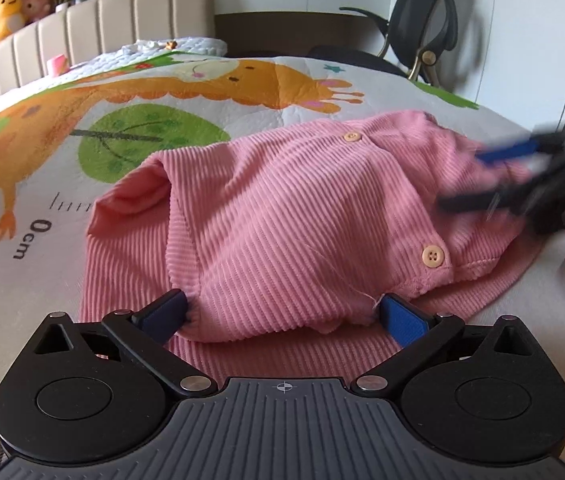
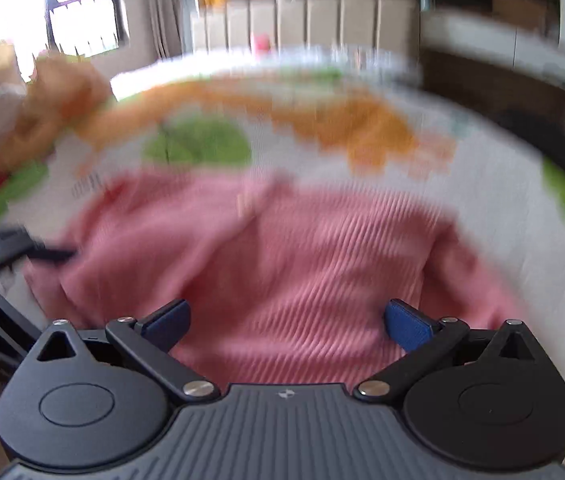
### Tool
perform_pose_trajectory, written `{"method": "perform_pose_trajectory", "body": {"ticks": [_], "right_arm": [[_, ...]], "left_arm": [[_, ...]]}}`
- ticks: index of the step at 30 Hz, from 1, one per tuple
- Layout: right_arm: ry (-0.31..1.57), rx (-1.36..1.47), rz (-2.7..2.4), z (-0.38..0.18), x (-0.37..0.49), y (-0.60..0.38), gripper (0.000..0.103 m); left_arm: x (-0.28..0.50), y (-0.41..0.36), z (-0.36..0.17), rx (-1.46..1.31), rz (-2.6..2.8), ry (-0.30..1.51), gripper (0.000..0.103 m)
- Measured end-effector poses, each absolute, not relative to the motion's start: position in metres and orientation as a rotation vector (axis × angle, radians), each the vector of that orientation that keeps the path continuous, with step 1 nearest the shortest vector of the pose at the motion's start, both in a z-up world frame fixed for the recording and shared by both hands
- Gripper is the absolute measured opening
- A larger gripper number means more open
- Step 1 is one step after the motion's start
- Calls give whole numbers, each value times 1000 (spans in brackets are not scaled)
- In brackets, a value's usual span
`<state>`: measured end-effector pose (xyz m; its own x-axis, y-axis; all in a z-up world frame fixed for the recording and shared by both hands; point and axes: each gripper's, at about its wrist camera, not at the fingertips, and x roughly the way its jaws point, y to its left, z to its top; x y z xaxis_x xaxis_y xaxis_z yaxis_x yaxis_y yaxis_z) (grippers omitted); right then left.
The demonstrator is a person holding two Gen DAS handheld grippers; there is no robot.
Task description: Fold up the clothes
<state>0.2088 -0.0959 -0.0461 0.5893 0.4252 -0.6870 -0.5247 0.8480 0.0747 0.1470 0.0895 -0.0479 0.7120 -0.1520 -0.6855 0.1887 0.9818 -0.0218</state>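
Now — one pink garment [image 1: 282,208] | two buttons [image 1: 433,257] | both hand-held grippers [image 1: 282,316] [image 2: 286,326] spread wide

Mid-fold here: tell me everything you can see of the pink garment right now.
The pink garment is a small ribbed, corduroy-like top with two pale round buttons along a front edge. It lies rumpled on the cartoon-print quilt, one layer doubled over another, with a sleeve bunched at its left. The left gripper is open, its blue pads touching the near folded edge on either side. The right gripper is open over the cloth; that view is blurred, so contact is unclear.
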Motion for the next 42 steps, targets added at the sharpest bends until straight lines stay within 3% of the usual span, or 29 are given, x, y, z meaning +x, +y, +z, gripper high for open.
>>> {"method": "perform_pose_trajectory", "body": {"ticks": [10,14,19,23,27,33,35,37,41,42], "right_arm": [[709,-171,576,-54,196,-100,103],[700,-185,568,-50,192,-103,103],[607,-167,594,-27,174,-127,103],[530,-235,400,-9,186,-138,103],[645,-392,215,-38,219,-133,103],[571,-395,208,-49,205,-136,103],[570,-398,210,-48,206,-134,103],[576,-395,210,-46,207,-134,103],[554,-422,230,-30,198,-127,103],[530,-418,264,-21,191,-123,103]], "left_arm": [[132,151,-32,-237,-35,682,103],[134,143,-18,-192,-69,628,103],[143,122,-33,-8,-21,693,103],[146,125,-44,-36,-40,739,103],[136,134,-38,-76,-66,729,103],[120,180,-27,-215,10,680,103],[122,196,-29,-272,51,688,98],[128,202,-36,-329,45,708,80],[139,189,-42,-305,48,692,77],[142,186,-41,-304,32,690,63]]}}
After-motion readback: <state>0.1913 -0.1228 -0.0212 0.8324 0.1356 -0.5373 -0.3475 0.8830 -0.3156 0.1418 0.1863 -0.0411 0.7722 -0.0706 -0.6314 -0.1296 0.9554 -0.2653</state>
